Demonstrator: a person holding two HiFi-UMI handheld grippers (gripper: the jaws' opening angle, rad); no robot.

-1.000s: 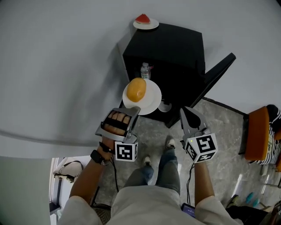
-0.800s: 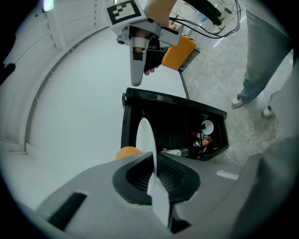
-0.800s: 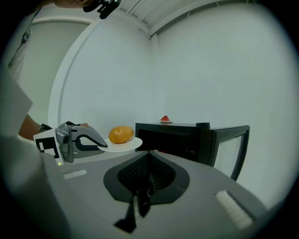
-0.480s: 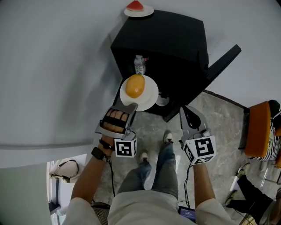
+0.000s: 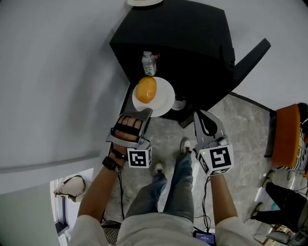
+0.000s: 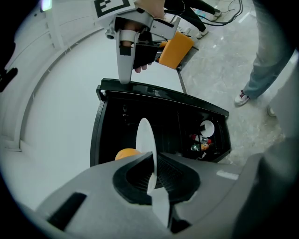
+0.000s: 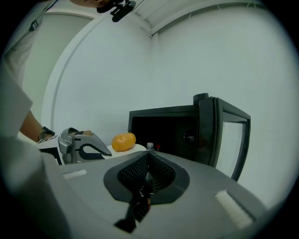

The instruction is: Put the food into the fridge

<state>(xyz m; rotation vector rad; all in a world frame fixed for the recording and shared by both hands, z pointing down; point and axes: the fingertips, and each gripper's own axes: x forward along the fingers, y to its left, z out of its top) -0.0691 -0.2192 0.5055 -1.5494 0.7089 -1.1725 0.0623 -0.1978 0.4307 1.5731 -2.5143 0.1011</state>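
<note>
My left gripper is shut on the rim of a white plate that carries an orange fruit. The plate hangs just in front of the open black fridge, below a water bottle on its shelf. In the left gripper view the plate stands edge-on between the jaws, with the fruit at its left and the dark fridge interior behind. My right gripper is shut and empty, lower right of the plate, pointing at the fridge.
The fridge door swings out to the right, with bottles on its shelf. A second plate sits on the fridge top, cut by the frame edge. An orange chair stands at the right. A white wall runs along the left.
The fridge has drawn nearer in the head view. The left gripper has carried the plate and fruit up to the open front. The right gripper stays shut beside it.
</note>
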